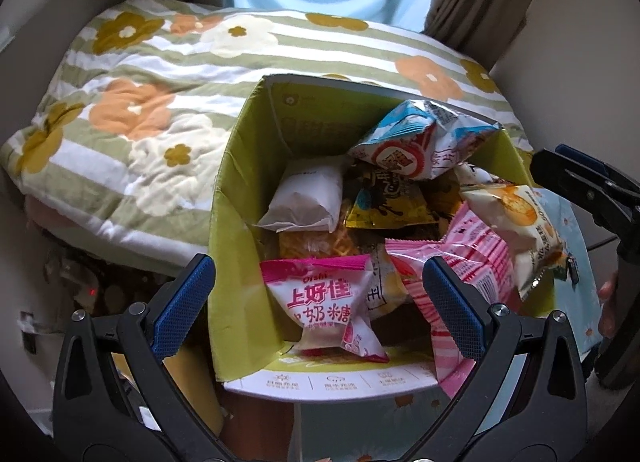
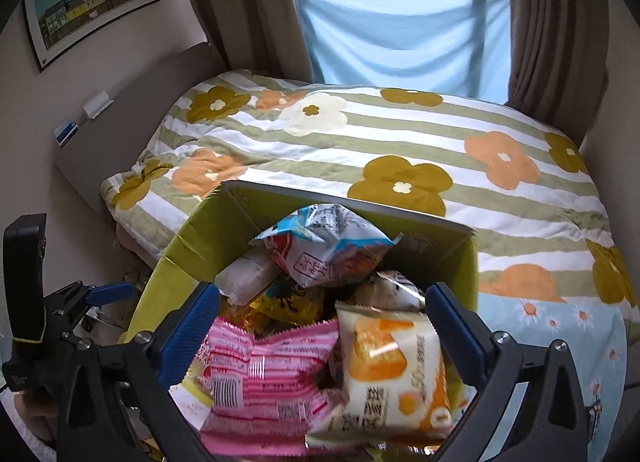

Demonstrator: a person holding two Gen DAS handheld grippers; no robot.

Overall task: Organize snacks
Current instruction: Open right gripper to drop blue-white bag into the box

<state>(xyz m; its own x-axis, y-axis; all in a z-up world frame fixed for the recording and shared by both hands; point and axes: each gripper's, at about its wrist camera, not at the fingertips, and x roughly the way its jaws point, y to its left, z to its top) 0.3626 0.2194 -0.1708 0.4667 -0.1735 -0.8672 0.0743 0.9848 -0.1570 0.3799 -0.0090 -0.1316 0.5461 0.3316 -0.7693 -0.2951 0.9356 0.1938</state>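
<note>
Beside the flowered bed [image 2: 400,150], a green cardboard box [image 1: 236,166] brims with snack packets.
Both grippers hang above it, jaws spread and empty: left gripper [image 1: 318,304] over a pink Oishi candy bag [image 1: 324,302], right gripper [image 2: 322,332] over a pink striped pack [image 2: 264,374] and an orange-and-white pack [image 2: 394,366]. 1 blue-and-white bag [image 1: 424,138] tops the pile.

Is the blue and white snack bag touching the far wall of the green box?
Cannot tell. In both wrist views the blue and white snack bag overlaps the far wall of the green box, and no gap or contact shows plainly.
</note>
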